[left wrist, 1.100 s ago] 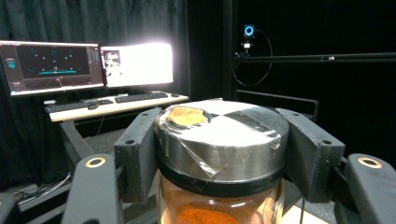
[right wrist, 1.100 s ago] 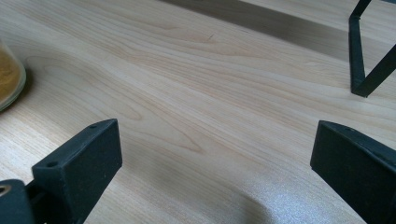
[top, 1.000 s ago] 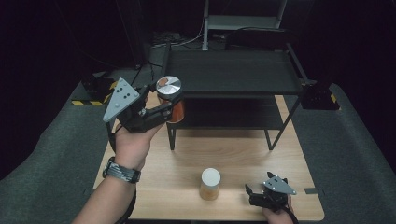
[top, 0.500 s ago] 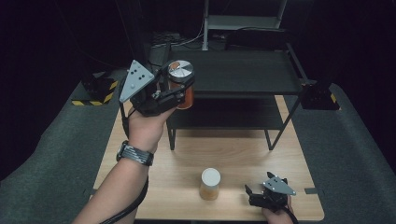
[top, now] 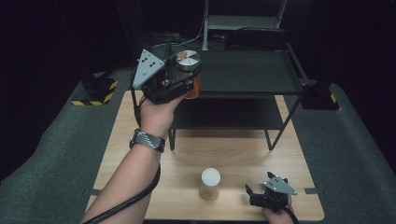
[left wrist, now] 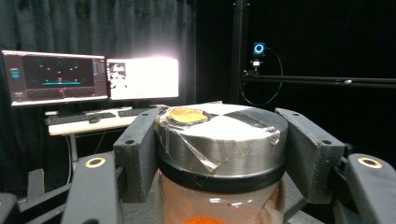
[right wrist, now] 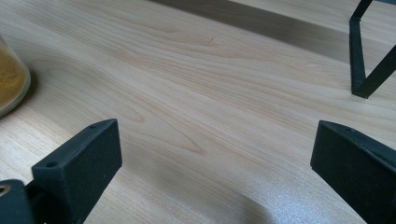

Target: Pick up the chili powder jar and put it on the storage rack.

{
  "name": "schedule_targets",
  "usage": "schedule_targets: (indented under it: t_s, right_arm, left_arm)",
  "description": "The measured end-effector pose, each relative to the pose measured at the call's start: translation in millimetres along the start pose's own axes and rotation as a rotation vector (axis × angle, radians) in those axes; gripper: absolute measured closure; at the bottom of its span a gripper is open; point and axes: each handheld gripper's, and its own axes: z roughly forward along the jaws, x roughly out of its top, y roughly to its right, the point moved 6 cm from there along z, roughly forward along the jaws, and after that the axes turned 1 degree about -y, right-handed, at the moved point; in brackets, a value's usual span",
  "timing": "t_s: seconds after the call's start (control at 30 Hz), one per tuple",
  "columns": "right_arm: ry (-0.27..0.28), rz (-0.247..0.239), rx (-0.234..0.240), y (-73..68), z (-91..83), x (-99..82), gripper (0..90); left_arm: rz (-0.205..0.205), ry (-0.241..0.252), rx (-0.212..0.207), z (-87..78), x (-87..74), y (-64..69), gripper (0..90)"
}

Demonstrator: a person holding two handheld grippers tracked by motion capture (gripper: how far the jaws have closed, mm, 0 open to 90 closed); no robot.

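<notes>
Left gripper [top: 184, 79] was up at the front left corner of the black shelf rack [top: 252, 72], carrying a jar of orange powder [left wrist: 219, 205] with a metal lid [top: 187, 59]. Its fingers [left wrist: 140, 154] were clamped on the jar just under and around the lid, one on each side; the lid's rim sat above the pads, probably so the jar couldn't slip down through the grip. Jar stayed upright, which makes sense with loose powder inside. It hung level with the top shelf and partly over its edge, not resting on it as far as I could tell, so I'd judge this was a carry toward the top shelf, placement not yet done.

Right gripper [top: 261, 196] sat low at the near right of the bench [top: 243, 154], fingers [right wrist: 79, 158] wide apart with nothing between them, only bare wood. Looked parked, out of the left arm's way.

Second jar [top: 210, 184], white lid and yellowish contents, stood on the bench just to the left of the right gripper, near but not touching. Likely the next one to be picked.

Clear tape [left wrist: 205, 149] ran over the metal lid, purpose unclear.
</notes>
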Motion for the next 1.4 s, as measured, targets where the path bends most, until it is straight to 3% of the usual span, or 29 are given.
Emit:
schedule_targets:
  t_s: [0.2,0.33,0.43,0.5,0.7,1.4]
  right_arm:
    - [0.003,-0.004,0.000,-0.4,-0.2,-0.4,1.3]
    - [0.008,-0.001,0.000,0.0,-0.7,-1.0,1.3]
    - [0.010,0.004,0.005,0.9,-1.0,-1.3,1.2]
    - [0.013,0.004,0.012,1.6,-1.1,-1.6,1.2]
    - [0.014,0.003,0.014,1.9,-1.4,-1.9,1.1]
    - [0.018,0.001,0.025,3.1,-1.8,-2.5,1.1]
  left_arm:
    - [0.002,-0.001,0.027,16.7,-3.4,2.3,34.7]
    - [-0.019,0.010,0.031,23.7,-6.6,0.5,34.7]
    - [0.003,0.002,0.045,29.1,-8.5,0.3,34.8]
    - [-0.005,0.003,0.052,31.8,-10.3,-0.8,34.8]
    - [-0.015,0.001,0.062,37.7,-13.6,-4.2,34.8]
    - [0.008,-0.011,0.070,46.6,-19.8,-1.2,34.7]
